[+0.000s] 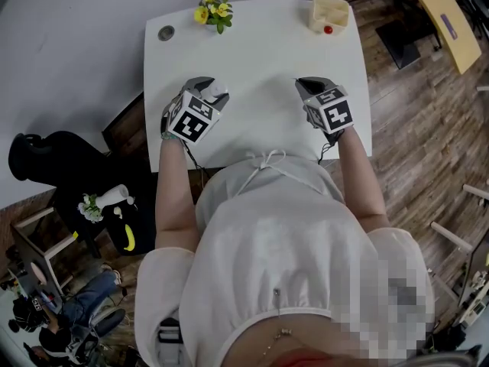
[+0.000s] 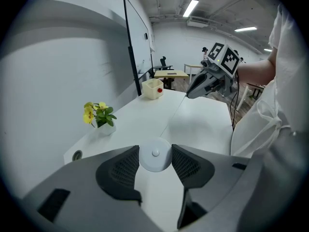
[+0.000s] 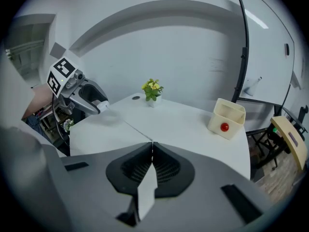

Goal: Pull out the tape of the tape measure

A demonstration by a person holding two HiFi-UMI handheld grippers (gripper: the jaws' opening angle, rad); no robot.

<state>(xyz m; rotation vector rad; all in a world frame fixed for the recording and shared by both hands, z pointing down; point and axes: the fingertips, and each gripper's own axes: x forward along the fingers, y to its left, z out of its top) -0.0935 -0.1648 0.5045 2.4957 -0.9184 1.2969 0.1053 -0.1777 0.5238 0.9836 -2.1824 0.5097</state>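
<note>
White worktop (image 1: 260,60): bare through the middle and over most of the far half. That is my free room.
Left claw (image 2: 155,161): clamped on the tape measure (image 2: 155,154), a white round case with one pad pressed on each side.
Right claw (image 3: 152,151): clenched on the tape (image 3: 146,190). The pads meet on it, and the white end strip sticks out behind them toward the camera.
Tape run: a thin pale line stretched from the case across to my right claw, roughly along the near edge. Both gripper views show it; I can't make it out in the head view.
Under the tape: plain white surface between my two claws.
Near edge: right in front of my body. Both forearms cross it, and both claws sit over the near half.
Left edge: my left claw is just inside it.
Right edge: my right claw is close inside it, with wood floor (image 1: 412,128) beyond.
Far edge: a flower pot (image 1: 214,11) with yellow blooms stands at it, left of centre. A grey grommet (image 1: 166,32) sits near the far-left corner.
Far-right corner: a cream box (image 1: 330,12) with a red ball (image 1: 328,30) against its near wall.
Clearance: the pot, grommet and box are all well apart from both claws and from the tape line.
</note>
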